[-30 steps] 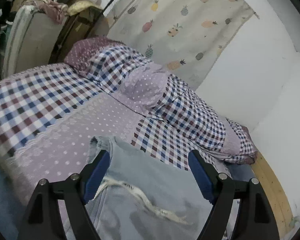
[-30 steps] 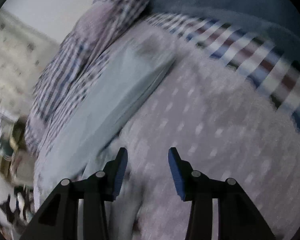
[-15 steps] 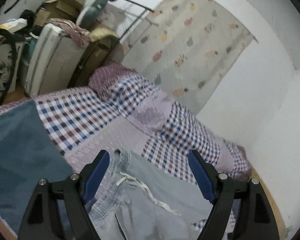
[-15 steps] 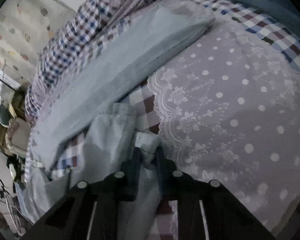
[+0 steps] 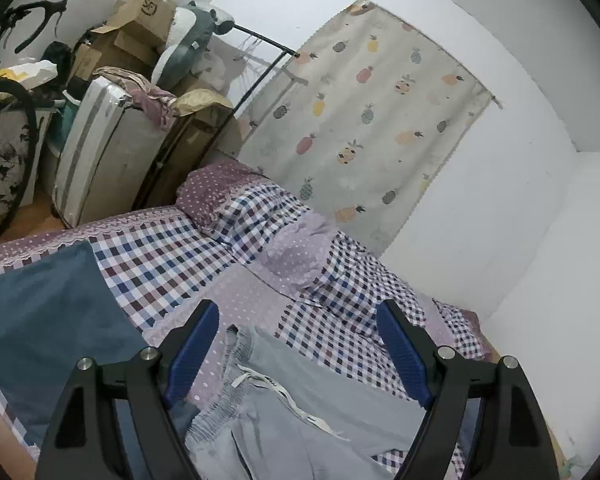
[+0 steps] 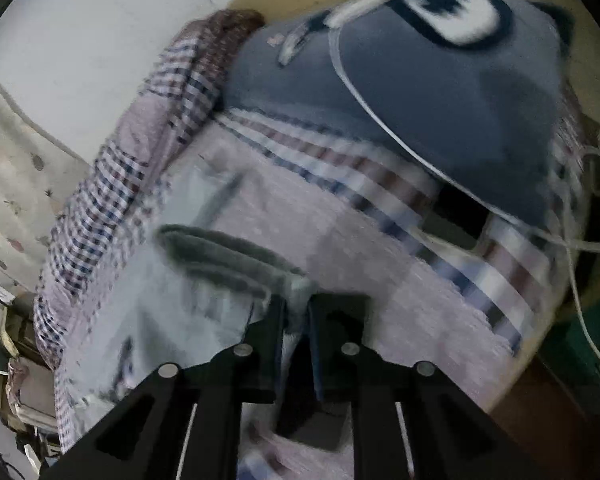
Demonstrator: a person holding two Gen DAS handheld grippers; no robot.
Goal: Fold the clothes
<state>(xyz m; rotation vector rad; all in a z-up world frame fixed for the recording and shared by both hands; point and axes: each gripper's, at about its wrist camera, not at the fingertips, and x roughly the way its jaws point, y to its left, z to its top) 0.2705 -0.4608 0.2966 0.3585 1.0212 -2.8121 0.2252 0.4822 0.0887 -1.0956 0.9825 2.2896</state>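
From my station, the left gripper (image 5: 298,346) is released, its blue pads (image 5: 400,354) set wide apart and gripping nothing. It hangs above the light grey trousers (image 5: 300,412), which lie on the bed (image 5: 168,248) at 6 o'clock in the left wrist view, elastic waistband toward 9 o'clock and white drawstring (image 5: 278,394) loose across the front. A dark teal cloth (image 5: 48,320) lies flat at 8 o'clock, just beside the waistband. Cardboard boxes (image 5: 140,20) are stacked at 11 o'clock; a pineapple-print curtain (image 5: 364,128) hangs at 1 o'clock.

The right gripper (image 6: 296,312) is clenched on a fold of the trousers (image 6: 188,304), the fabric pinched between near-touching fingers. This view is motion-blurred. A dark grey garment (image 6: 440,96) lies at 1 o'clock, crossed by a white cable (image 6: 380,120).
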